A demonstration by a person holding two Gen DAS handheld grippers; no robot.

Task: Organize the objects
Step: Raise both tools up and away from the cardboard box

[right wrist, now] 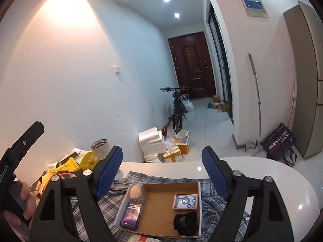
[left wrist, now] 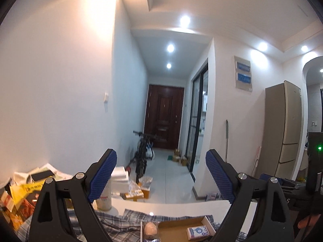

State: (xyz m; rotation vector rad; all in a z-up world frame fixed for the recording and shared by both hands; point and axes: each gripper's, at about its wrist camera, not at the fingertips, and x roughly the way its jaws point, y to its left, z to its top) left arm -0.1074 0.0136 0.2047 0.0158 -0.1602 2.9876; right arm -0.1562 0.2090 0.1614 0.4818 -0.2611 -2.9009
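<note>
Left gripper (left wrist: 161, 177): jaws apart, nothing between them, pointed level over the table.
Right gripper (right wrist: 161, 173): jaws apart, empty.
Cardboard tray (right wrist: 161, 203): lay on the plaid cloth (right wrist: 105, 207), below and ahead of the right gripper, which seemed nearer.
Tray contents: card box (right wrist: 185, 201), black item (right wrist: 185, 222), purple box (right wrist: 131, 214), pale round thing (right wrist: 135, 190).

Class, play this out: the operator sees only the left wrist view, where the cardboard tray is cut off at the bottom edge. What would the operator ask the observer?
Operator: What is in the tray besides the egg and the small white box?
Observer: A purple box lies along the cardboard tray's left side.
Operator: Anything else?
Observer: A black bundle sits in the near right corner.
Operator: Is the right gripper holding anything?
Observer: No, the right gripper is open and empty.
</note>
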